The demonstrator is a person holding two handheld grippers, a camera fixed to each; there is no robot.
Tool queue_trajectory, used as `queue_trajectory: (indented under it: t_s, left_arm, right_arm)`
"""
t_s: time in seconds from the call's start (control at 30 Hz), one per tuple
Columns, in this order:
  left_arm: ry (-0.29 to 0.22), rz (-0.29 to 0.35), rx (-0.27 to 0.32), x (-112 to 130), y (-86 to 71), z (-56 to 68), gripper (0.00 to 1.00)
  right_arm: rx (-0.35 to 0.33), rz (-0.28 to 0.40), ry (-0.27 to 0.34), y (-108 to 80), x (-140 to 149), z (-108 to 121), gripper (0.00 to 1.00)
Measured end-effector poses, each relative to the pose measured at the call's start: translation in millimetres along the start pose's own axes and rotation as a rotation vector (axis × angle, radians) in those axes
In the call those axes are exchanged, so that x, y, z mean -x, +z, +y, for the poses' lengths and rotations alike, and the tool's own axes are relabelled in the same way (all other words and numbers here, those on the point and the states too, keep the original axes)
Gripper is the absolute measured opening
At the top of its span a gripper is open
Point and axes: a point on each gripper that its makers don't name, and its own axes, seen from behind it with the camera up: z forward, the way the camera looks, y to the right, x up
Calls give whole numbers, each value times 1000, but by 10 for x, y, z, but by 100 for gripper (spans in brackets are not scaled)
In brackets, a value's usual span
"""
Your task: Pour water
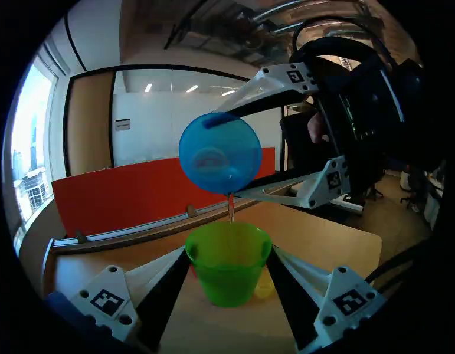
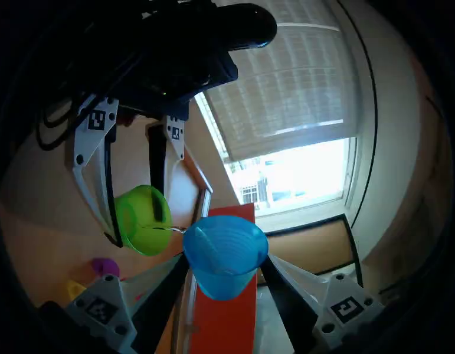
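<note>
Plastic, translucent and tapered: green cup (image 1: 229, 274) pinched in left tool (image 1: 228, 258), tilted blue cup (image 2: 225, 251) in right tool (image 2: 225, 264).

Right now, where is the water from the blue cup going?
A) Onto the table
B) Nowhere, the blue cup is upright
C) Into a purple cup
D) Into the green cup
D: the blue cup is tipped over, and a thin stream drops from its lip into the open top of the green cup right below it.
</note>
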Motion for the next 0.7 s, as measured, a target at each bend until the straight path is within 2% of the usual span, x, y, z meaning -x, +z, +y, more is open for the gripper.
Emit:
queue_trajectory:
  t_s: [0.7]
  left_arm:
    - [-4,-1,-3,20,-6,-10,87]
  right_arm:
    - [-6,-1,-37,16,21,18,88]
